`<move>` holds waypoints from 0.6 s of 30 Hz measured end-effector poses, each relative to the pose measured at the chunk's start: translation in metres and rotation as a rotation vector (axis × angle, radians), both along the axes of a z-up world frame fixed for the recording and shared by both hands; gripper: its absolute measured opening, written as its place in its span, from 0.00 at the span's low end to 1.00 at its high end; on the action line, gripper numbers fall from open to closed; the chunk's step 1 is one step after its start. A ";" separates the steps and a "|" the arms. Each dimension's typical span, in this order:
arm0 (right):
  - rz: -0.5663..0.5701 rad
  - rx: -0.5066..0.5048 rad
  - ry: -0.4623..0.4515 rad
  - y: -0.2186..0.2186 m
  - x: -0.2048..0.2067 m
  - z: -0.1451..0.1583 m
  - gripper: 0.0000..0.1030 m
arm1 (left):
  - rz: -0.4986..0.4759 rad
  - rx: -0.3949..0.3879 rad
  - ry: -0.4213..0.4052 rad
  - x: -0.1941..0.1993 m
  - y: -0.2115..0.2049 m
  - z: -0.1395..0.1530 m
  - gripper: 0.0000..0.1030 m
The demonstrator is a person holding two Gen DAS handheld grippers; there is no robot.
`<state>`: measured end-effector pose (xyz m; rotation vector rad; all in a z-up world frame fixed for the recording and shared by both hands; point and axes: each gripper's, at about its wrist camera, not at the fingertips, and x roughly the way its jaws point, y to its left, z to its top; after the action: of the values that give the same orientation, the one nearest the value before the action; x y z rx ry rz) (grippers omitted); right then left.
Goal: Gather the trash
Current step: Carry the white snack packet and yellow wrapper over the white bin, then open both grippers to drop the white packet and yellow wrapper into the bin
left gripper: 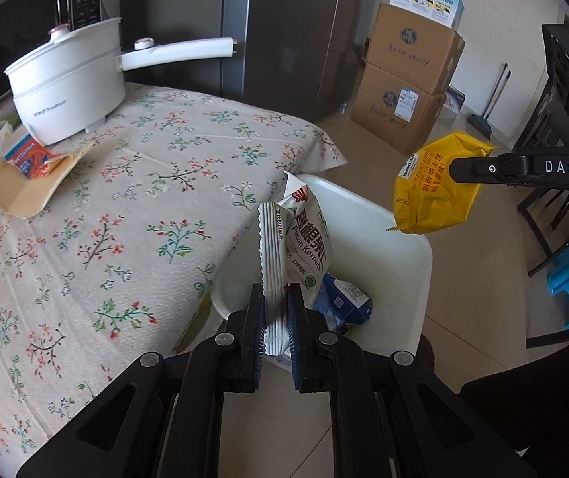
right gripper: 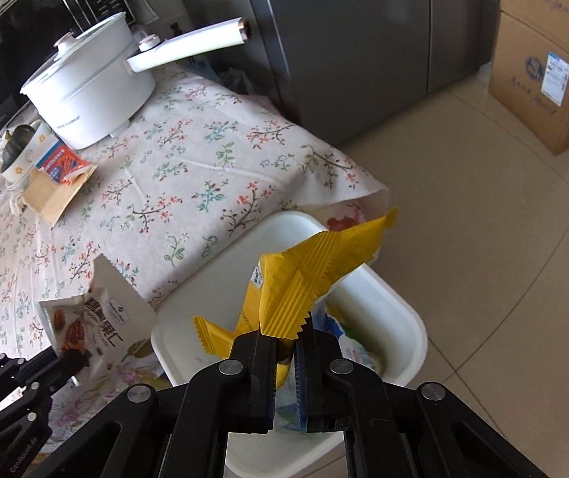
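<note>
The left gripper [left gripper: 275, 318] grasps a white pecan wrapper [left gripper: 302, 235] above the white bin [left gripper: 396, 231], where a blue packet [left gripper: 344, 298] lies just beyond its fingers. The right gripper [right gripper: 287, 352] pinches a yellow wrapper [right gripper: 304, 279] over that bin [right gripper: 400, 314]. The floral tablecloth [left gripper: 125, 199], left of both, carries a white pot [left gripper: 69, 79].
</note>
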<state>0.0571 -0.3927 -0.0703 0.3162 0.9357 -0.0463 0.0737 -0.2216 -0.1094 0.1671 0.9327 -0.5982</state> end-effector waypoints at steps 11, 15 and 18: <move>-0.016 -0.003 0.045 -0.013 -0.001 -0.013 0.06 | -0.016 0.018 0.038 0.017 -0.016 -0.021 0.30; -0.019 -0.003 0.053 -0.016 -0.002 -0.015 0.06 | 0.025 0.024 0.034 0.019 -0.009 -0.017 0.60; -0.020 0.000 0.058 -0.016 -0.001 -0.016 0.06 | 0.054 0.043 0.023 0.020 -0.004 -0.012 0.66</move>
<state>0.0559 -0.4088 -0.0863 0.3255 0.9905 -0.0742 0.0939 -0.2254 -0.1211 0.1735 0.9701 -0.5314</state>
